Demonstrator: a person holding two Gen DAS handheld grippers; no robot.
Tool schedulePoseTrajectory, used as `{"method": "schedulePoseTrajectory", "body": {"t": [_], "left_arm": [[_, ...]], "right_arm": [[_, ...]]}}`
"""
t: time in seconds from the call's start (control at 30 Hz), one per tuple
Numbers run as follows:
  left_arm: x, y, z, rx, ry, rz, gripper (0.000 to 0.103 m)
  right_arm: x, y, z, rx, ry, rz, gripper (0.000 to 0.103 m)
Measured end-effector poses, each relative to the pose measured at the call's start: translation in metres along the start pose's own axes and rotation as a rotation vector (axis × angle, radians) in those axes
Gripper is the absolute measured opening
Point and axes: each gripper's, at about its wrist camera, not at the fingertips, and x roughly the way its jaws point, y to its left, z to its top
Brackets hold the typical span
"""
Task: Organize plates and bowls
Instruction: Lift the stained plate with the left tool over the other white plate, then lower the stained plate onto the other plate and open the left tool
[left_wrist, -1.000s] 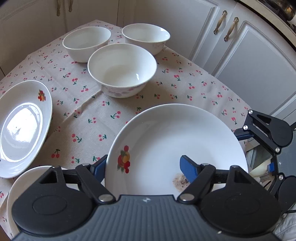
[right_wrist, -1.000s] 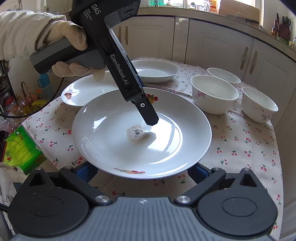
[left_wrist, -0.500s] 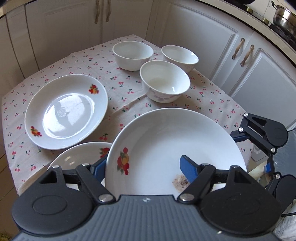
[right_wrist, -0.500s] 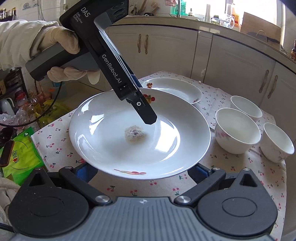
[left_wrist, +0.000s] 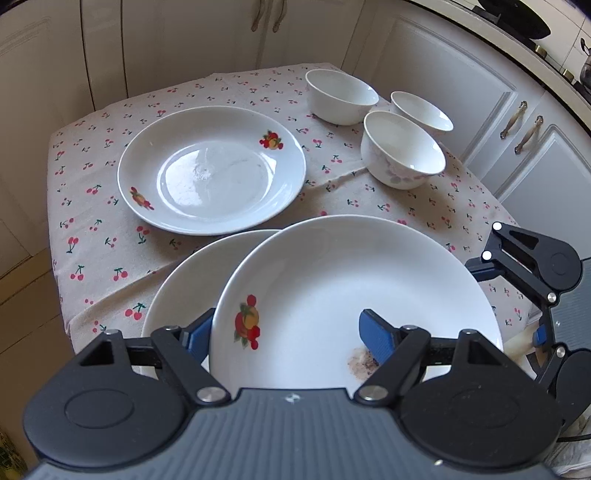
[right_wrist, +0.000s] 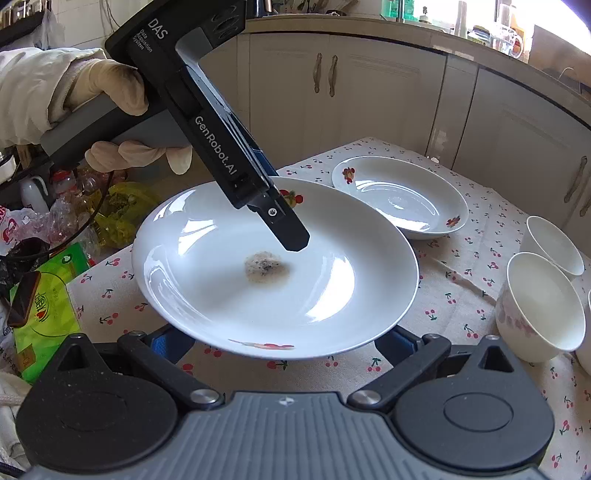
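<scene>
A white plate (left_wrist: 332, 288) with a fruit decal and a brown food smear (right_wrist: 264, 267) hangs above the table. My left gripper (left_wrist: 284, 328) is shut on its rim, one finger (right_wrist: 291, 236) on top and the other underneath. My right gripper (right_wrist: 279, 343) stands open, its spread fingers under the plate's near rim. Directly below lies a second plate (left_wrist: 184, 288), partly covered. A third plate (left_wrist: 210, 170) sits further back. Three white bowls (left_wrist: 402, 151) cluster at the far right.
A cherry-print cloth (left_wrist: 103, 236) covers the small table, with white cabinets (left_wrist: 443, 74) close behind. Off the table's left side are a green packet (right_wrist: 48, 306) and plastic-bag clutter (right_wrist: 74, 214). A gloved hand (right_wrist: 110, 88) holds the left gripper.
Both grippers carried the smeared plate sideways across the table, away from the bowls. It now hangs over the plate at the table's edge. The grip on it is unchanged.
</scene>
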Motion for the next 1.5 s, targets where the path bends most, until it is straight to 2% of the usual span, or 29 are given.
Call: {"method": "schedulePoseTrajectory", "body": {"t": [0.63,1.1,1.5], "left_arm": [[0.017,0.022,-0.007,-0.046,0.036,-0.035,0.080],[0.013,0.021,-0.012,-0.029,0.062,0.027,0.081],[0.006,0.023,-0.011,-0.035,0.052,0.051,0.081]], "right_arm": [[0.013,0.006,0.012,-0.017,0.063,-0.022,0.103],[0.014,0.011,0.011,-0.011,0.044,-0.017,0.103],[0.013,0.014,0.011,-0.004,0.033,-0.018,0.103]]}}
